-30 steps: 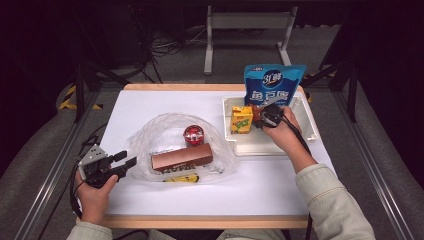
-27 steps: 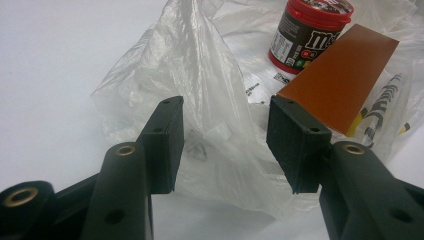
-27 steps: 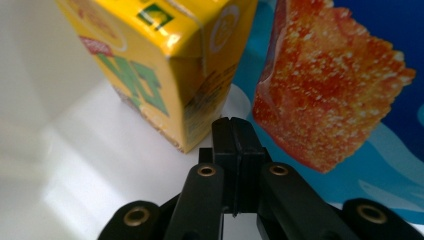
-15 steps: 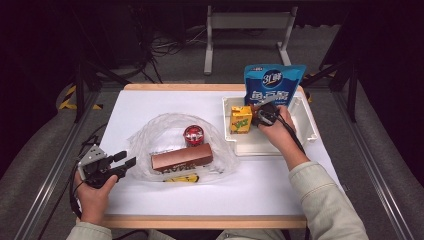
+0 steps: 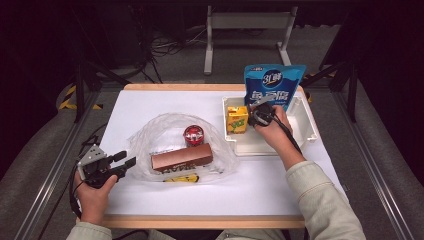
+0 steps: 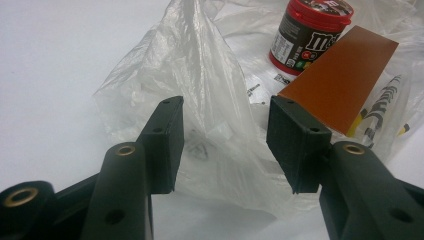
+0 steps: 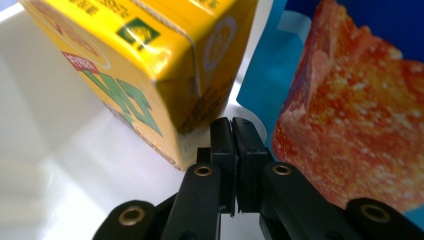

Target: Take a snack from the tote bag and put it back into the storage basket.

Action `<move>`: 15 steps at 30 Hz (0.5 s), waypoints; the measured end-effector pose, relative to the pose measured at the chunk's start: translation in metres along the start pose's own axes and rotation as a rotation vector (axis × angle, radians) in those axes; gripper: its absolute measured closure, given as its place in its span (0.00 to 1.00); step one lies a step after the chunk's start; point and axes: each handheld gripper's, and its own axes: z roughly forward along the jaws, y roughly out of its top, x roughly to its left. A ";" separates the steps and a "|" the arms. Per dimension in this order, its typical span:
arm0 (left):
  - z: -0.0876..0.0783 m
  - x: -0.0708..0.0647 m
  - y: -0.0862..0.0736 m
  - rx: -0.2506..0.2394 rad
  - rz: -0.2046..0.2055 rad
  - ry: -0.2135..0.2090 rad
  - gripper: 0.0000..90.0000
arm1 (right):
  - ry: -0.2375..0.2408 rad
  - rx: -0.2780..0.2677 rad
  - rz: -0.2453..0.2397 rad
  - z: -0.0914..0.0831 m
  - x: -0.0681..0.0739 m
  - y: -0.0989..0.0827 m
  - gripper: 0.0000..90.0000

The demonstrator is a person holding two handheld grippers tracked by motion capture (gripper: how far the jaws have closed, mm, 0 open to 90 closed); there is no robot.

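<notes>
On the white tabletop [image 5: 165, 107] lies one crumpled clear plastic bag [image 5: 150, 140], and on it rest three things: one round red-lidded candy tub [image 5: 192, 135], one long brown rectangular box [image 5: 182, 157] just in front of the tub, and a yellow-and-black printed strip [image 5: 181, 178] at the bag's near edge. The left gripper [image 6: 225, 142] rests at the bag's left edge with its jaws spread wide, nothing between them; bag folds rise directly ahead of it, with the tub and box beyond.

To the right sits one white plastic tray [image 5: 309, 125]. In it stand one yellow drink carton [image 5: 237, 119] and one tall blue snack pouch [image 5: 272, 87] leaning at the back. The right gripper [image 7: 233, 145] sits inside the tray, jaws pressed together on nothing, its tip between carton and pouch.
</notes>
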 end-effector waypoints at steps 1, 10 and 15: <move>0.000 0.000 0.000 0.000 0.000 0.000 0.55 | -0.006 0.001 0.008 -0.002 0.000 -0.001 0.98; 0.001 -0.002 0.000 0.001 -0.001 0.002 0.55 | 0.039 -0.001 0.024 -0.018 0.008 -0.013 1.00; 0.001 -0.001 0.000 0.003 0.003 0.002 0.55 | 0.120 -0.041 -0.001 -0.019 0.022 -0.014 0.96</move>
